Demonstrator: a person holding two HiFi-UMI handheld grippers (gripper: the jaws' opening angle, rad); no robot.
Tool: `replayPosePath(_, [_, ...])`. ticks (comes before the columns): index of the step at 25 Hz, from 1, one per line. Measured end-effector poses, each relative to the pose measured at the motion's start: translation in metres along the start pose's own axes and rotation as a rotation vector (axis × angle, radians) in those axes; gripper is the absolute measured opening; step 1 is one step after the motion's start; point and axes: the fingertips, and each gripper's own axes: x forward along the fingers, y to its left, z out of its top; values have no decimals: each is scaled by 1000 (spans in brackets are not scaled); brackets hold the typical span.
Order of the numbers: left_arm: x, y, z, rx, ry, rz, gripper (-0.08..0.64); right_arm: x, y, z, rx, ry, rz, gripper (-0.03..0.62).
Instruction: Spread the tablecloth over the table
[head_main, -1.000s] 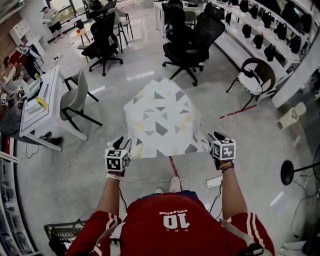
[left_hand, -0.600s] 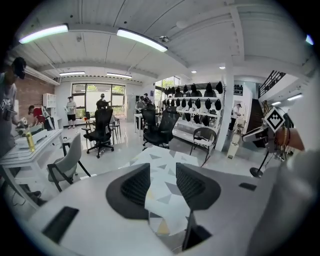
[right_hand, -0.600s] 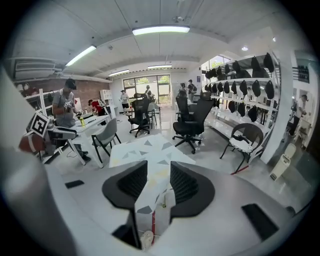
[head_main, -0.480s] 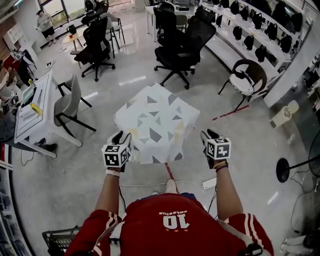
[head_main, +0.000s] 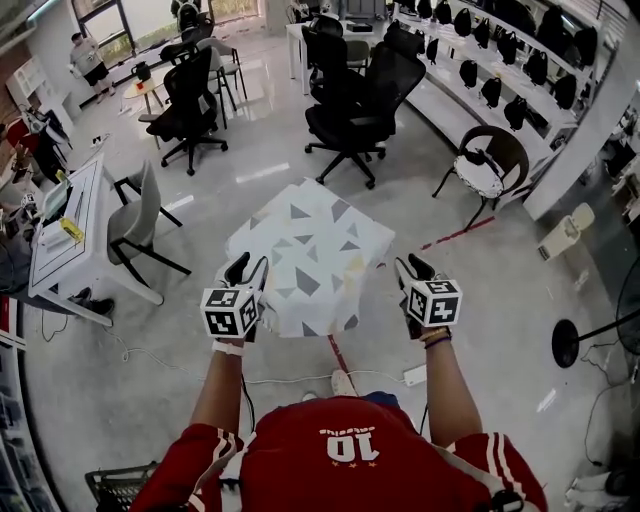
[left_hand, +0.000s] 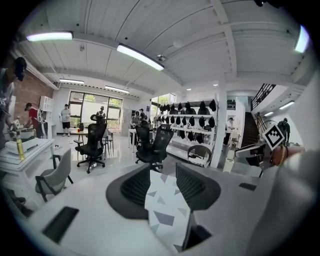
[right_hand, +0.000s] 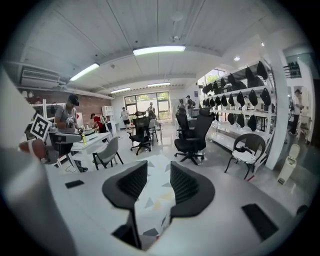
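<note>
The tablecloth (head_main: 305, 255), white with grey and yellow triangles, hangs spread in the air in front of me above the floor. My left gripper (head_main: 245, 270) is shut on its near left corner, and the cloth (left_hand: 162, 205) fills the gap between the jaws in the left gripper view. My right gripper (head_main: 410, 270) is shut on the near right side; the right gripper view shows the cloth (right_hand: 152, 202) pinched between its jaws. No table shows under the cloth; anything beneath it is hidden.
Black office chairs (head_main: 350, 105) stand beyond the cloth, another (head_main: 190, 95) at the back left. A white desk (head_main: 70, 225) with a grey chair (head_main: 140, 210) is at the left. A round-backed chair (head_main: 490, 165), a fan stand (head_main: 575, 340) and a floor power strip (head_main: 415, 375) are at the right.
Both grippers have come slightly closer together and further forward with the cloth. The cloth's near edge looks narrower and the sheet has drawn into a tighter square.
</note>
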Motion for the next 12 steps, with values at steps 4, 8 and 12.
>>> replayPosePath(4, [-10, -18, 39, 30, -84, -9, 166, -15, 15, 33, -29, -90, 23, 152])
replayPosePath(8, [-17, -30, 70, 35, -153, -6, 166, -30, 28, 66, -57, -182, 54, 151])
replayPosePath(12, [-25, -44, 92, 35, -212, -8, 155, -42, 40, 89, -75, -245, 92, 147])
